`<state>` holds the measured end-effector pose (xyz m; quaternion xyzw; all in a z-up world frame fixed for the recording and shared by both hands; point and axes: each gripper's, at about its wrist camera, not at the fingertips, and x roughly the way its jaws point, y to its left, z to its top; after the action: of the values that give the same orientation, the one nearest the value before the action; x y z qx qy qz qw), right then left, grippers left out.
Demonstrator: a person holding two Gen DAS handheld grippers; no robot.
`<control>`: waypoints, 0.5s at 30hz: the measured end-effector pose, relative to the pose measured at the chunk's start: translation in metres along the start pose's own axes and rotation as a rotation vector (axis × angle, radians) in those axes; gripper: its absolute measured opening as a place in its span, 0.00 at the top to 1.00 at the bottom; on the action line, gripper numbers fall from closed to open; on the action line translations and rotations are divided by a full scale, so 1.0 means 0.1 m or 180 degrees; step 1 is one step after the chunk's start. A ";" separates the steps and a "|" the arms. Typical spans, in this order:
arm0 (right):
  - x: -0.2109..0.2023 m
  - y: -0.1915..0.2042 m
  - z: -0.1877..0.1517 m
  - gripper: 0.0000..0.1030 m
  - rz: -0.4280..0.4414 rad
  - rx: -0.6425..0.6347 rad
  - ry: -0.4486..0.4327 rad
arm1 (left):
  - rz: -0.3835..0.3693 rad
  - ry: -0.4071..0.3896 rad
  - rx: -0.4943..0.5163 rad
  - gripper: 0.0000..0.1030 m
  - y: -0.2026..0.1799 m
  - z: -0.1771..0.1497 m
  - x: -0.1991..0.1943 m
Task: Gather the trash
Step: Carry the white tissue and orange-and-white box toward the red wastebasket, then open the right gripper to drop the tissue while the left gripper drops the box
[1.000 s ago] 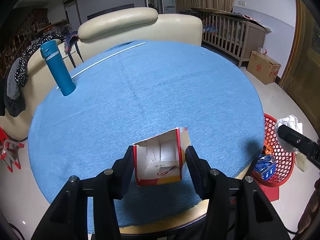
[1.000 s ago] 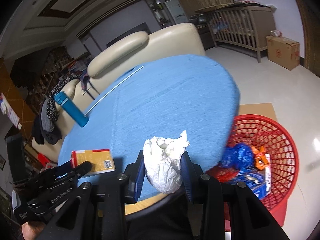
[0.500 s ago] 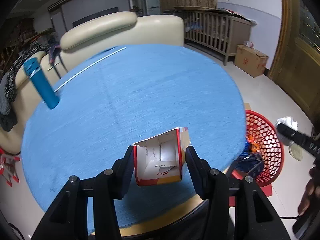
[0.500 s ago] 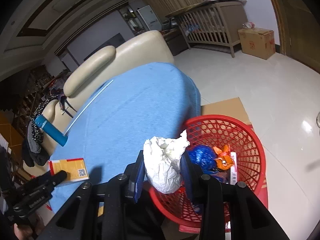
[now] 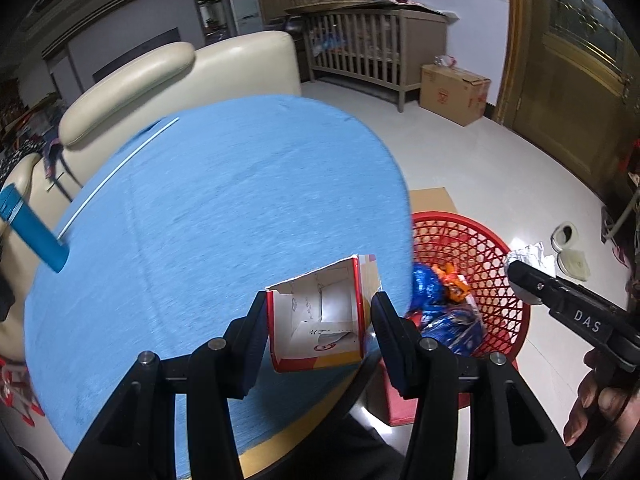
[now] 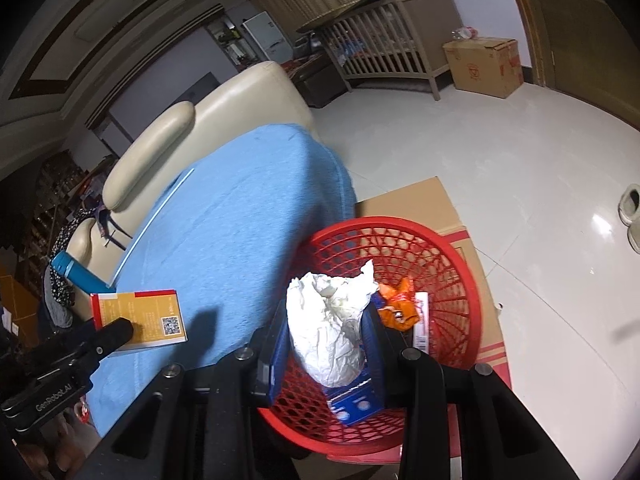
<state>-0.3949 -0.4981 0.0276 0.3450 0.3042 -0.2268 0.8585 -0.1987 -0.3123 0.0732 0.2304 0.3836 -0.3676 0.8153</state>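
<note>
Left gripper (image 5: 318,322) clamps a torn-open red and white carton (image 5: 318,320) between both fingers, open end facing the camera, some handwriting inside too small to read. From the right wrist view the same carton (image 6: 138,318) shows a gold face with a QR code and fine print, not legible. It hangs over the near edge of the round table with blue cloth (image 5: 208,208). Right gripper (image 6: 326,340) pinches a crumpled white paper wad (image 6: 330,328), held directly above the red mesh basket (image 6: 452,248). Below the wad in the basket: a blue packet, an orange wrapper (image 6: 398,308), a white strip with print. Right gripper's body reads "DAS" in the left wrist view (image 5: 528,276); the left one's body reads "GenRobot.AI". Far left of the left gripper, a blue flask (image 5: 30,230) stands on the cloth. Cardboard box (image 5: 454,94) by the far wall, printing unreadable.
</note>
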 end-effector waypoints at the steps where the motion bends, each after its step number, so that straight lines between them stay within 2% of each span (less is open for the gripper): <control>1: 0.00 -0.03 0.00 0.65 -0.0012 0.0008 0.0001 | -0.0010 0.0005 0.0017 0.49 -0.03 0.01 0.01; 15: 0.17 -0.19 0.02 0.65 -0.0098 0.0046 0.0118 | -0.0066 0.0031 0.0131 0.49 -0.26 0.09 0.07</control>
<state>-0.3932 -0.5148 0.0085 0.3505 0.3237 -0.2358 0.8466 -0.2115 -0.3372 0.0707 0.2449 0.3823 -0.3827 0.8046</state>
